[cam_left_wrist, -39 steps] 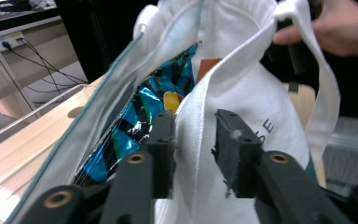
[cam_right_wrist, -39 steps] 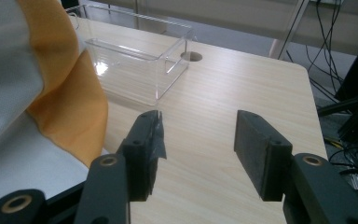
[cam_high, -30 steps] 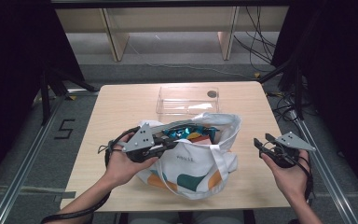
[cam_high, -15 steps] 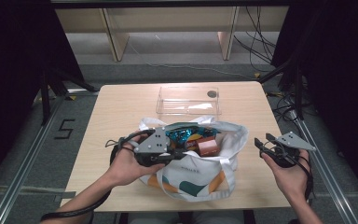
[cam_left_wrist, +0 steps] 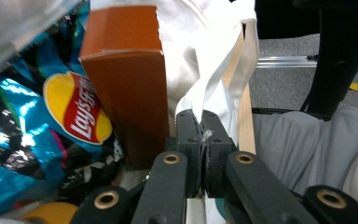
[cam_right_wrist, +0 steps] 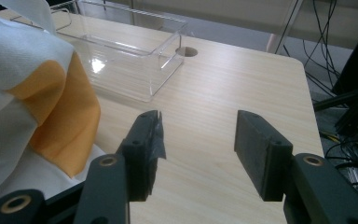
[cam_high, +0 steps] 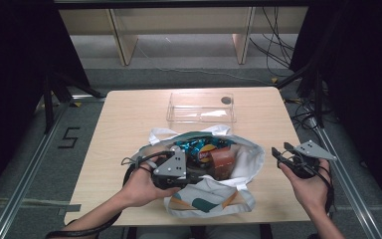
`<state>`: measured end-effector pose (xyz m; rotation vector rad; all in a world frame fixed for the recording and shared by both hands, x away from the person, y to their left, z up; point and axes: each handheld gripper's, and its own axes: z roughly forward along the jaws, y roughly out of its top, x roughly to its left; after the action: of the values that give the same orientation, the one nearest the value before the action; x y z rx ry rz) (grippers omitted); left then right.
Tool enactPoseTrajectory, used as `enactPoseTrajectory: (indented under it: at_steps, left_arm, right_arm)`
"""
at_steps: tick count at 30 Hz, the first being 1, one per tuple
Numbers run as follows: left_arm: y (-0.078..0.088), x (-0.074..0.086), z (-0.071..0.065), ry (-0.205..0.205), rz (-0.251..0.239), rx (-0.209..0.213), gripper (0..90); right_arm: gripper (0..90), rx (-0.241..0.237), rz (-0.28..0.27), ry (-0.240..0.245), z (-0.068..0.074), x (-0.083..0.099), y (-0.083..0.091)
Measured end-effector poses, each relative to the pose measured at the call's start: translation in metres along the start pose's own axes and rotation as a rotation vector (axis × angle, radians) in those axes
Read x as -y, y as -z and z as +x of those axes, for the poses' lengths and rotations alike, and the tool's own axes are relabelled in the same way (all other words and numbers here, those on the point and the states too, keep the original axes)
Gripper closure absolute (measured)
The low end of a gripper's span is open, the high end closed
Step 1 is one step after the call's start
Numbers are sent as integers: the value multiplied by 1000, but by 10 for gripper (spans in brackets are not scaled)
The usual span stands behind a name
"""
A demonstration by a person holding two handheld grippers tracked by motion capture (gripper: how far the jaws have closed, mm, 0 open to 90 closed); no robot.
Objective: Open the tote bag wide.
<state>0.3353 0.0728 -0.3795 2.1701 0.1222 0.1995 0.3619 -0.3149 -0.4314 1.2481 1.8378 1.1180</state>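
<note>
A white cloth tote bag (cam_high: 214, 196) with teal and orange patches lies open on the wooden table (cam_high: 124, 119). My left gripper (cam_high: 195, 175) is shut on the bag's near rim (cam_left_wrist: 200, 100), the white fabric pinched between its pads. Inside the bag I see a blue crisps packet (cam_left_wrist: 37, 116), also seen from above (cam_high: 194, 147), and an upright brown carton (cam_left_wrist: 126, 79), which stands beside it (cam_high: 222, 159). My right gripper (cam_high: 282, 153) hovers open to the right of the bag, with nothing between its fingers (cam_right_wrist: 198, 140).
A clear plastic tray (cam_high: 201, 107) sits behind the bag near the table's far edge, beside a round cable hole (cam_high: 226, 100). It appears again at the upper left of the right gripper view (cam_right_wrist: 126, 60). Cables and black stand legs lie right of the table.
My left gripper has drawn the bag's rim toward the person and down, spreading the mouth wider and baring the crisps packet and carton. The right gripper has stayed where it was.
</note>
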Motion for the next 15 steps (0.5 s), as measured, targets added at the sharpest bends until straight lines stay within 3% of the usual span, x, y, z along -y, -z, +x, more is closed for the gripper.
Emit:
enactPoseTrajectory:
  at_steps: [2,4,6,7,8,9,10,11,13,15]
  left_arm:
    - [0,1,-1,14,2,1,877]
    - [1,0,-1,10,-1,-3,877]
    - [4,-1,-1,1,-11,-26,858]
    - [5,-1,0,9,-30,-40,781]
    - [6,-1,0,28,-51,-56,688]
    - [10,-1,-1,30,-75,-75,619]
    - [14,-1,-2,33,-99,-82,584]
    - [19,0,-3,34,-125,-88,555]
    - [30,3,-8,25,-171,-97,541]
    - [37,7,-14,27,-192,-105,601]
  right_arm:
    - [505,3,-2,-3,0,0,-1]
    - [505,6,-20,-3,0,1,-1]
    - [506,-1,-5,-17,0,-1,1]
    - [506,3,-19,-2,-2,-3,2]
    - [509,0,-28,-36,0,-5,5]
    - [518,4,-48,-32,-1,-7,8]
    - [536,-4,-70,-8,-3,-10,11]
    - [549,-11,-84,-17,-3,-13,16]
    - [595,-28,-114,-18,-1,-21,26]
    - [628,-49,-144,4,0,-30,37]
